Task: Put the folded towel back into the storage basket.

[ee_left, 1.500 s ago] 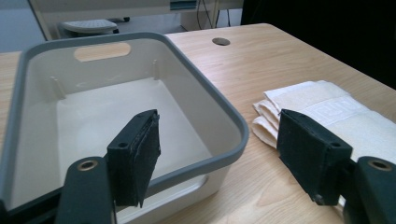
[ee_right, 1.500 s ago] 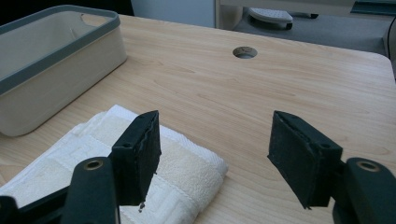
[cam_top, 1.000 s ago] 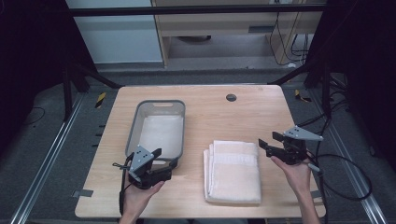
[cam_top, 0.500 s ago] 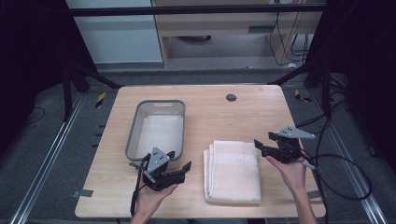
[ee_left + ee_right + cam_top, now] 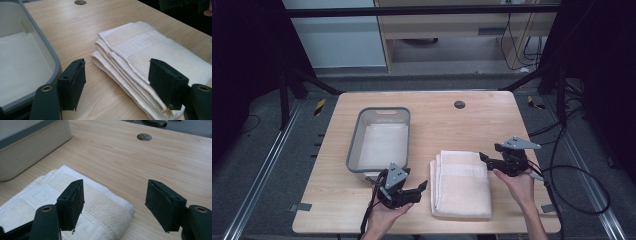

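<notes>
Jaws spread on both, left gripper (image 5: 421, 189) moved nearer folded towel (image 5: 462, 182), right gripper (image 5: 486, 159) unmoved.

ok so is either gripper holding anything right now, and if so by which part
Nothing is held. The left gripper and the right gripper both have their jaws open at opposite sides of the folded towel, not closed on it.

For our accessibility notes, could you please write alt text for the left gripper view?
A folded cream towel lies on a wooden table, just ahead of the left tool, whose two black jaws stand open. A grey-rimmed bin sits at the left edge.
</notes>
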A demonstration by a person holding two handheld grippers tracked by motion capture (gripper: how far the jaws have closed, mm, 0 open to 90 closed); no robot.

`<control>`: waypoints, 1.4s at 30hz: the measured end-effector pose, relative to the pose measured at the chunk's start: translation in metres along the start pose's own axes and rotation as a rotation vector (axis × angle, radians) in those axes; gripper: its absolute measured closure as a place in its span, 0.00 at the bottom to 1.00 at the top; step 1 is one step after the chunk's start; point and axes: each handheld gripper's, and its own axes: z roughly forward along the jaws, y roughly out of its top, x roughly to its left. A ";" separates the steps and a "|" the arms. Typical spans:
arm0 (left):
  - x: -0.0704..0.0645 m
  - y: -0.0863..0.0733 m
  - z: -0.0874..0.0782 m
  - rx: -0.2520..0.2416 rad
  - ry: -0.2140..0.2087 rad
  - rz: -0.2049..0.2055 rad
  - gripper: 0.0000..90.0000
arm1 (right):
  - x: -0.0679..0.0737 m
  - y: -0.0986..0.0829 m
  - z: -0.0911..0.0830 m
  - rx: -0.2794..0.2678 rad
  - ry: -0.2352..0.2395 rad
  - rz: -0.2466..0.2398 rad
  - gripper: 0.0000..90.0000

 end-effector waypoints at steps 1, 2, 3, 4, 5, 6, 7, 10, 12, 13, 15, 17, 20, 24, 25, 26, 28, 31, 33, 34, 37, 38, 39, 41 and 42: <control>0.000 0.000 0.000 0.000 0.000 0.000 0.32 | 0.000 0.000 0.001 0.002 -0.002 -0.001 0.34; -0.003 -0.001 0.004 0.012 -0.004 0.006 0.32 | 0.001 -0.001 0.003 0.007 -0.001 0.001 0.33; -0.003 -0.001 0.004 0.012 -0.004 0.006 0.32 | 0.001 -0.001 0.003 0.007 -0.001 0.001 0.33; -0.006 -0.003 0.007 0.024 -0.009 0.013 0.32 | 0.002 -0.002 0.005 0.013 0.001 0.002 0.34; -0.006 -0.003 0.007 0.024 -0.009 0.013 0.32 | 0.002 -0.002 0.005 0.013 0.001 0.002 0.34; -0.009 -0.003 0.011 0.035 -0.012 0.018 0.32 | 0.003 -0.003 0.007 0.020 0.005 -0.002 0.34; -0.010 -0.004 0.013 0.040 -0.014 0.022 0.32 | 0.003 -0.003 0.007 0.024 0.004 -0.001 0.34; -0.013 -0.004 0.016 0.050 -0.017 0.023 0.32 | 0.003 -0.004 0.009 0.027 0.001 -0.010 0.35; -0.015 -0.005 0.019 0.058 -0.020 0.026 0.31 | 0.004 -0.005 0.010 0.031 0.006 -0.004 0.35; -0.016 -0.006 0.021 0.064 -0.020 0.029 0.31 | 0.003 -0.007 0.010 0.028 0.011 0.004 0.35; -0.018 -0.007 0.024 0.073 -0.023 0.032 0.31 | 0.000 -0.010 0.011 0.038 0.016 0.028 0.35; -0.019 -0.008 0.026 0.086 -0.024 0.037 0.30 | -0.003 -0.014 0.012 0.048 -0.002 0.014 0.35; -0.023 -0.011 0.033 0.108 -0.025 0.039 0.30 | -0.006 -0.017 0.013 0.053 0.005 0.036 0.36; -0.027 -0.014 0.039 0.130 -0.032 0.041 0.29 | -0.008 -0.022 0.016 0.068 0.005 0.046 0.37; -0.027 -0.014 0.039 0.130 -0.032 0.041 0.29 | -0.008 -0.022 0.016 0.068 0.005 0.046 0.37; -0.028 -0.016 0.041 0.136 -0.034 0.042 0.29 | -0.007 -0.023 0.017 0.076 0.000 0.041 0.37; -0.030 -0.017 0.044 0.143 -0.038 0.043 0.28 | -0.006 -0.024 0.020 0.082 0.007 0.034 0.37; -0.033 -0.020 0.048 0.158 -0.046 0.048 0.28 | -0.005 -0.025 0.023 0.098 0.012 0.029 0.38; -0.035 -0.021 0.050 0.166 -0.050 0.049 0.27 | -0.004 -0.026 0.025 0.108 0.010 0.029 0.38; -0.036 -0.022 0.052 0.174 -0.053 0.050 0.27 | -0.004 -0.027 0.026 0.111 0.009 0.030 0.38; -0.037 -0.024 0.055 0.183 -0.054 0.052 0.27 | -0.003 -0.028 0.028 0.123 0.012 0.027 0.39; -0.037 -0.026 0.056 0.191 -0.055 0.052 0.27 | -0.003 -0.029 0.029 0.129 0.010 0.022 0.39; -0.037 -0.026 0.056 0.191 -0.055 0.052 0.27 | -0.003 -0.029 0.029 0.129 0.010 0.022 0.39; -0.037 -0.027 0.057 0.195 -0.056 0.047 0.27 | -0.003 -0.031 0.031 0.133 0.012 0.026 0.39; -0.037 -0.028 0.058 0.198 -0.056 0.045 0.27 | -0.004 -0.032 0.031 0.145 0.010 0.036 0.39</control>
